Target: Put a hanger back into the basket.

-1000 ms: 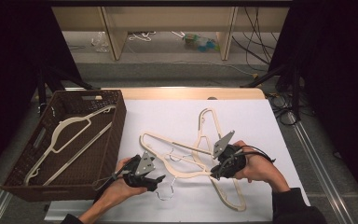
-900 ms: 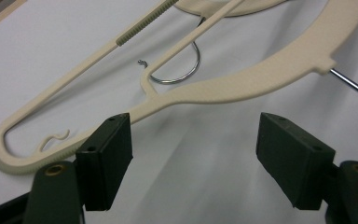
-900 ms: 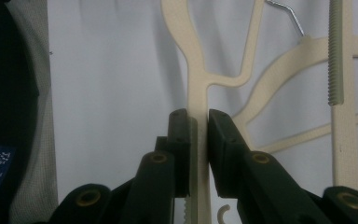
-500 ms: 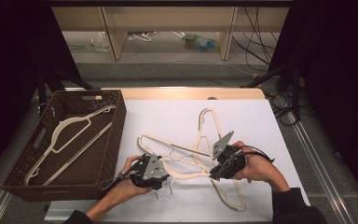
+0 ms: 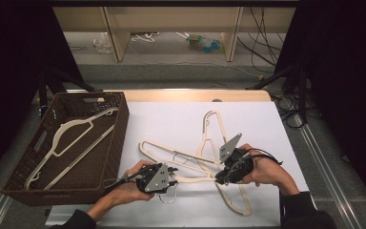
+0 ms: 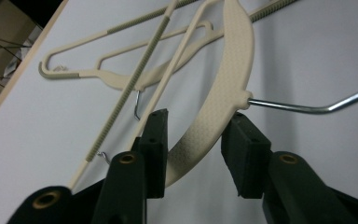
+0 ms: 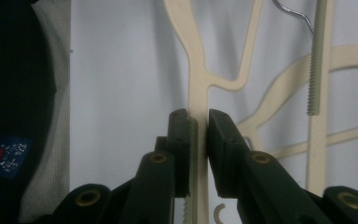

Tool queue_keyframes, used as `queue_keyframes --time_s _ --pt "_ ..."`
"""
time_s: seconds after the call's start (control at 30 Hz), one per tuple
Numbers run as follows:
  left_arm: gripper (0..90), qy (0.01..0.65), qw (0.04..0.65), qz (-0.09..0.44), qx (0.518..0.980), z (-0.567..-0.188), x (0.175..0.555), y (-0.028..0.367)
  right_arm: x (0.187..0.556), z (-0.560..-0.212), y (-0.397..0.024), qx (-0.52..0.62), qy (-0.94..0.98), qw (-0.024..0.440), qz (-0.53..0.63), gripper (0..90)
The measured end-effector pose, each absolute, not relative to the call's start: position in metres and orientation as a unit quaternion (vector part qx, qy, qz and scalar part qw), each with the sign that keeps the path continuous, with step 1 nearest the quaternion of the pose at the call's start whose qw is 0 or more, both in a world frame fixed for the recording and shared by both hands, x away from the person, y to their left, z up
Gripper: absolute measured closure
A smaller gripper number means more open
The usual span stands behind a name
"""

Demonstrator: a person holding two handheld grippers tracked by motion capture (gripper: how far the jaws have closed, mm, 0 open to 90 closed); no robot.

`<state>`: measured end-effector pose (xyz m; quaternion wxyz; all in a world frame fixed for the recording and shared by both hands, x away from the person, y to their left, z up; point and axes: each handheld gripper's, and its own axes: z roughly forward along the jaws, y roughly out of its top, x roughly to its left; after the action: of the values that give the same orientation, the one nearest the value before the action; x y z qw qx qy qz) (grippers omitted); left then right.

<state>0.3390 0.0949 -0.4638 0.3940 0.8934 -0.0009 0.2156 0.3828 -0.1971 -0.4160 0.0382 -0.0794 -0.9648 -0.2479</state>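
Several cream plastic hangers lie tangled on the white table [image 5: 181, 119]. In the left gripper view, my left gripper [image 6: 193, 140] has the curved shoulder of one cream hanger [image 6: 228, 70] between its jaws, just beside its metal hook [image 6: 307, 108]. Those jaws have just been closing, and both pads touch the shoulder. From above, this left gripper [image 5: 170, 172] sits at the front of the pile. My right gripper [image 7: 198, 135] is shut on the thin stem of another hanger [image 7: 196, 79]; the high view has it [image 5: 219, 180] on the long hanger [image 5: 209, 129] that runs toward the far edge.
A dark woven basket [image 5: 119, 129] stands at the table's left with one cream hanger [image 5: 71, 138] inside. Shelving and cables lie beyond the far edge. Bare white surface stretches behind the pile and to its right.
My left gripper has slid right onto the front hanger, and its jaws have narrowed around the shoulder. The right gripper and its hanger have not moved.
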Motion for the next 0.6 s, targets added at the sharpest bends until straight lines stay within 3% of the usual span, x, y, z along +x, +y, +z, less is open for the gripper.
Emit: queue_keyframes --time_s 0.27,0.37,0.6 --pt "75.3 -0.030 0.381 0.238 0.893 -0.437 0.340 0.086 0.385 -0.412 -0.209 -0.085 -0.959 0.049 -0.267 80.4" --pt "78.2 -0.045 0.369 0.240 0.897 -0.431 0.339 0.080 0.388 -0.407 -0.215 -0.094 -0.951 0.050 -0.290 88.1" --pt "81.5 -0.029 0.365 0.239 0.899 -0.420 0.342 0.071 0.390 -0.396 -0.226 -0.131 -0.942 0.023 -0.307 79.6"
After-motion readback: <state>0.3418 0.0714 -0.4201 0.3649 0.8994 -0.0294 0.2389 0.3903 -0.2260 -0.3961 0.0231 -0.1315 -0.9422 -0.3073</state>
